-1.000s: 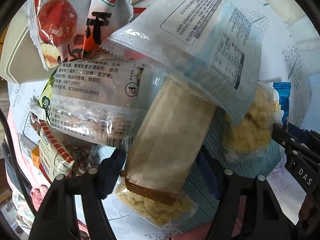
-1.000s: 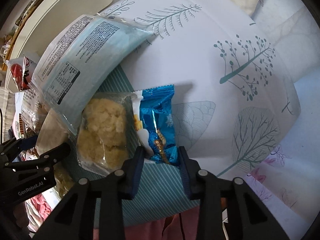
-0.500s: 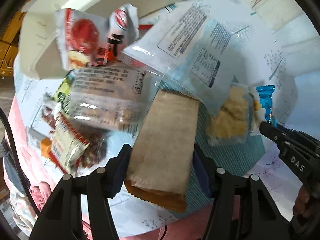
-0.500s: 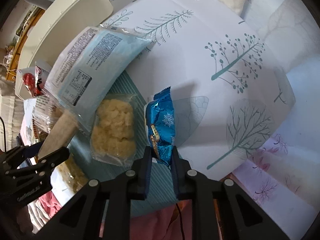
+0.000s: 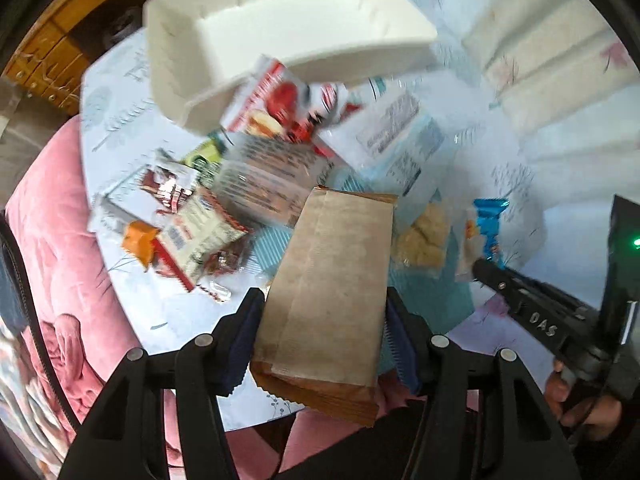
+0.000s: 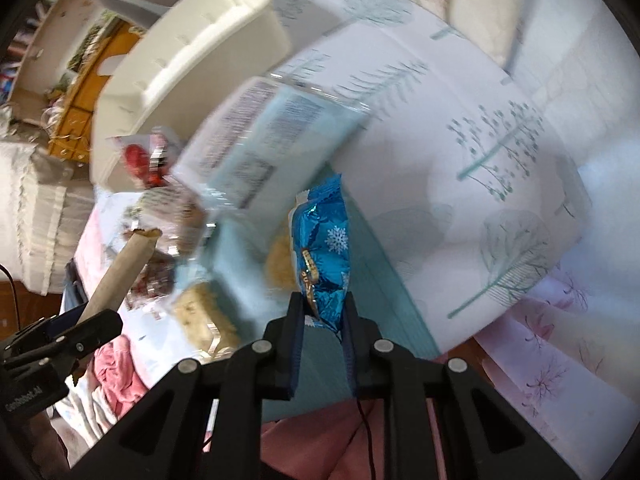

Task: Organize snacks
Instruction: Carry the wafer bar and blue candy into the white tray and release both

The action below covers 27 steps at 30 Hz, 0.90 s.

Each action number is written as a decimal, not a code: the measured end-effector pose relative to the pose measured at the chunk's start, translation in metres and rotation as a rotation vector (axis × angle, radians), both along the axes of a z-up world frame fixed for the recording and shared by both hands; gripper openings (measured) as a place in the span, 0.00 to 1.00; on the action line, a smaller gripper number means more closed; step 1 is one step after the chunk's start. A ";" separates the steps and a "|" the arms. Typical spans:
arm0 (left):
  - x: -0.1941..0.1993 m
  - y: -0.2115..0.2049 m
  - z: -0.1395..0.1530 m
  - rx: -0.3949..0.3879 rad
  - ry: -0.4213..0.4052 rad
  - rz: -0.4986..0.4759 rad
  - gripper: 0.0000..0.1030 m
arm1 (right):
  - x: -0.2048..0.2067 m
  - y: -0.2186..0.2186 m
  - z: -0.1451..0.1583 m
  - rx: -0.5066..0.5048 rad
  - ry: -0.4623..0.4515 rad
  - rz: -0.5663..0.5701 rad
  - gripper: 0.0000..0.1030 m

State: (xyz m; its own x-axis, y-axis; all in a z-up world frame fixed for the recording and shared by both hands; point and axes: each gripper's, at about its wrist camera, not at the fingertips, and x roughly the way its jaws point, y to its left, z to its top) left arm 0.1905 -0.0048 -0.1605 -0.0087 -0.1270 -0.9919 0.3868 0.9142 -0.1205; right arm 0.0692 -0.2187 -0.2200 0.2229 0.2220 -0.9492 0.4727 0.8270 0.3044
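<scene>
left gripper (image 5: 324,320) clamps brown pack (image 5: 332,292) | right gripper (image 6: 322,312) pinches blue pack (image 6: 324,248); both lifted near bin (image 5: 280,28) | bin looks empty; pile (image 5: 240,184) beside it unsorted

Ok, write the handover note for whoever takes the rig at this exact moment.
Left gripper: shut on the brown packet, lifted off the pile.
Right gripper: shut on the blue packet, held on edge above the table.
White bin: behind the pile, nothing visible inside.
Done: two packets picked.
Left: likely bin both, then the rest of the snack pile.
</scene>
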 end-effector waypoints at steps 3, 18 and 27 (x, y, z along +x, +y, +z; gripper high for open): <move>-0.001 0.000 0.020 -0.024 -0.040 0.048 0.56 | 0.009 0.015 0.014 0.017 -0.030 0.053 0.16; 0.048 0.018 0.093 -0.129 -0.255 0.339 0.56 | 0.111 0.048 0.065 0.090 -0.180 0.364 0.17; 0.099 0.006 0.083 -0.208 -0.318 0.438 0.56 | 0.164 0.030 0.069 0.056 -0.304 0.428 0.17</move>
